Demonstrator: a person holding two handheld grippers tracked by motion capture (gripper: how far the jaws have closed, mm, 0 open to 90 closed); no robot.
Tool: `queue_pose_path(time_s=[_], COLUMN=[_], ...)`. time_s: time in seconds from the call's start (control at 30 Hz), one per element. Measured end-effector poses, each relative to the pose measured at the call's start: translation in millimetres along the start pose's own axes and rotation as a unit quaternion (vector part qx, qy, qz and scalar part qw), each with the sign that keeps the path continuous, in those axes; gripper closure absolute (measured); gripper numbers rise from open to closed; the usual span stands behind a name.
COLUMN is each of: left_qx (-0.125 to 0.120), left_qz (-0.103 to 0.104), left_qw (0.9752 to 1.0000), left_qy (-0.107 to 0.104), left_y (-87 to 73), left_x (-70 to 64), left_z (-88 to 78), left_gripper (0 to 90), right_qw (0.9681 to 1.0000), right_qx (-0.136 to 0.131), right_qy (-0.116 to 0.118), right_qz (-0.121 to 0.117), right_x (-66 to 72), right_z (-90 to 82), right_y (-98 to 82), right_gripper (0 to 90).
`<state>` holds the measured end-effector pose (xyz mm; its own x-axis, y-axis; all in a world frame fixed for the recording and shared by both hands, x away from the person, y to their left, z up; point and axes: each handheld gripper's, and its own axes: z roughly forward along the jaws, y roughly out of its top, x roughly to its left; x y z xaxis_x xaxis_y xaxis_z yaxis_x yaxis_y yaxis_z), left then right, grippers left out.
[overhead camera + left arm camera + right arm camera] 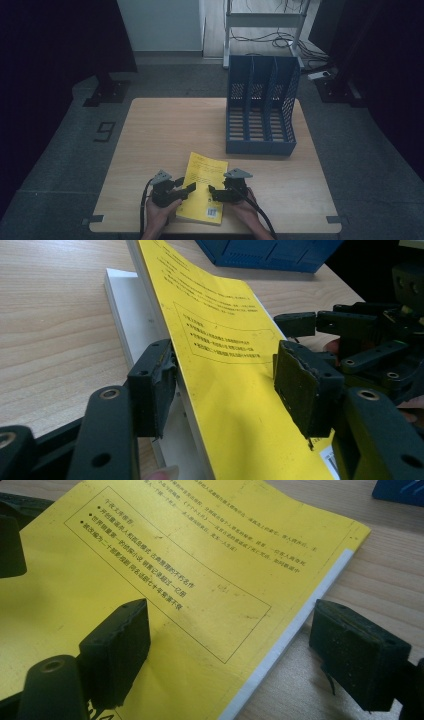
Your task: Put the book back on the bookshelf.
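1. A yellow book (204, 187) lies flat on the near middle of the wooden table (150, 150), its long side running from near to far and leaning slightly to the left at the far end.
2. The left gripper (186, 190) sits at the book's left edge, held by the person's left hand (159, 214). In the left gripper view its jaws stand apart and straddle the book's left edge: one pad is against the white page block below the cover, the other hovers above the yellow cover without pressing on it.
3. The right gripper (214, 192) sits at the book's right edge, held by the right hand (246, 209). In the right gripper view its jaws are apart: one pad is over the yellow cover, the other lies off the book's white page edge above the bare wood. Whether the pad over the cover touches it cannot be told.
4. The two grippers face each other across the book, near each other.
5. A blue file rack (261, 107) with three slots stands on the far right of the table, well apart from the book.
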<state>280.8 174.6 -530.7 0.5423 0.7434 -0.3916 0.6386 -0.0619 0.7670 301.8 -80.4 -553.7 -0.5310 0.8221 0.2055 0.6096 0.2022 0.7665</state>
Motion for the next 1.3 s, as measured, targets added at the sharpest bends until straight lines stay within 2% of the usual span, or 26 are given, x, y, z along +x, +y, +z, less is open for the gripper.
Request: queue_pose_path(time_s=[0.3, 0.37, 0.43, 0.5, 0.67, 0.7, 0.73, 0.77, 0.8, 0.83, 0.87, 0.97, 1.03, 1.2, 1.3], left_qx=[0.003, 0.007, 0.015, 0.018, 0.031, 0.037, 0.047, 0.057, 0.060, 0.062, 0.064, 0.059, 0.060, 0.060, 0.058], left_qz=[-0.016, -0.025, -0.047, -0.052, -0.051, -0.055, -0.063, -0.072, -0.072, -0.062, -0.054, -0.046, -0.030, 0.006, 0.013], left_qw=[0.9998, 0.9994, 0.9978, 0.9973, 0.9972, 0.9966, 0.9947, 0.9918, 0.9917, 0.9938, 0.9947, 0.9959, 0.9971, 0.9981, 0.9982], left_qy=[-0.013, -0.022, -0.043, -0.048, -0.046, -0.049, -0.066, -0.088, -0.088, -0.069, -0.061, -0.051, -0.037, -0.005, 0.001], left_y=[-1.1, -1.2, -1.5, -1.6, -0.8, -1.0, -1.7, -3.4, -5.1, -5.9, -6.0, -4.7, -4.6, -6.2, -6.7], left_x=[3.2, 6.8, 14.5, 15.9, 14.2, 14.5, 15.1, 15.0, 13.0, 10.0, 8.4, 6.7, 4.5, -1.1, -1.9], left_z=[0.0, -0.7, -1.3, -1.3, -1.0, -0.3, 2.0, 5.9, 8.8, 10.3, 10.8, 9.0, 9.2, 12.1, 13.0], left_gripper=[43.5, 44.7, 46.4, 47.0, 47.2, 47.2, 48.4, 48.7, 48.1, 48.3, 48.2, 49.5, 49.9, 49.6, 49.6], right_qw=[1.0000, 1.0000, 1.0000, 1.0000, 1.0000, 1.0000, 1.0000, 1.0000, 1.0000, 1.0000, 1.0000, 1.0000, 1.0000, 1.0000, 1.0000], right_qx=[0.000, 0.000, 0.000, 0.000, 0.000, -0.001, -0.001, -0.001, -0.001, -0.001, -0.001, -0.002, -0.002, -0.002, -0.001], right_qy=[0.000, 0.000, 0.000, 0.000, 0.000, 0.000, 0.000, 0.001, 0.002, 0.002, 0.001, 0.003, 0.003, 0.002, 0.002], right_qz=[0.001, 0.001, 0.001, 0.001, 0.001, 0.000, 0.001, 0.001, 0.002, 0.002, 0.001, 0.002, 0.002, 0.002, 0.002], right_x=[-0.2, -0.1, -0.1, -0.1, -0.2, -0.2, -0.2, -0.4, -0.6, -0.5, -0.5, -0.8, -0.8, -0.8, -0.8], right_z=[0.0, 0.0, 0.0, 0.0, 0.0, 0.0, 0.0, 0.0, -0.1, -0.1, -0.1, -0.1, -0.1, -0.1, -0.2], right_y=[0.0, -0.1, 0.0, 0.0, 0.0, -0.1, 0.0, 0.0, -0.1, -0.1, -0.1, -0.1, -0.1, -0.1, -0.1], right_gripper=[16.1, 16.0, 16.0, 16.0, 16.0, 16.0, 16.0, 16.1, 16.1, 16.1, 16.1, 16.1, 16.1, 16.1, 16.1])
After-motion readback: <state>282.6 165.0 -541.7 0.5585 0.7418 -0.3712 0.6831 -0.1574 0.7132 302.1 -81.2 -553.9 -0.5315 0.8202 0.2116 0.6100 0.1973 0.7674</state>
